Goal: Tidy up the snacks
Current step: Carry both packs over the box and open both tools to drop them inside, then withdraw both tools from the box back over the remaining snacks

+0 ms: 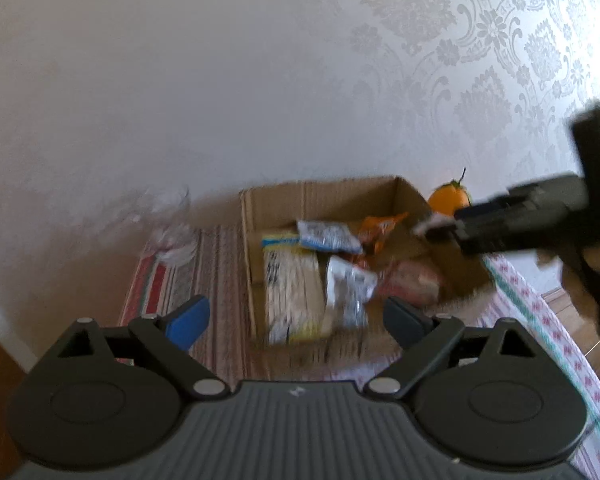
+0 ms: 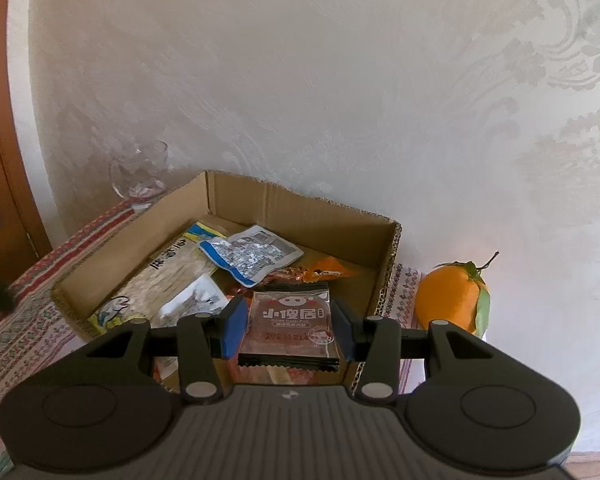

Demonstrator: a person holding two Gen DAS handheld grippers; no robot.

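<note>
snack sorting: one packet in hand, box part filled

item 1, cardboard box (image 2: 384, 248): open-topped, standing on a patterned tablecloth (image 2: 40, 280) against the wall. it is the evident collection point for the snacks.

item 2, contents already in the box: a long yellow-and-white packet (image 2: 168, 276) lying flat along the left side; a blue-and-white foil packet (image 2: 252, 258) lying over its far end; a second silver packet (image 2: 194, 300) nearer the front; an orange wrapper (image 2: 328, 270) toward the right wall; reddish packets beneath, only partly visible.

item 3, red pork-jerky packet (image 2: 290, 320): clamped at both side edges by the right gripper (image 2: 288, 330), held above the box's near right part, not yet laid down.

item 4, left gripper (image 1: 296, 320): jaws spread wide, nothing between them, hovering short of the box's near wall. this view is motion-blurred.

item 5, orange (image 2: 452, 300) with stem and leaf: on the cloth just outside the box's right wall.

item 6, clear glass (image 2: 140, 176): beyond the box's left corner.

status, as a judgement: well advanced. most snacks seem boxed; the held packet remains to be placed. no loose packets show on the cloth, though parts of the table lie out of view. whether the orange counts as a snack cannot be told.
</note>
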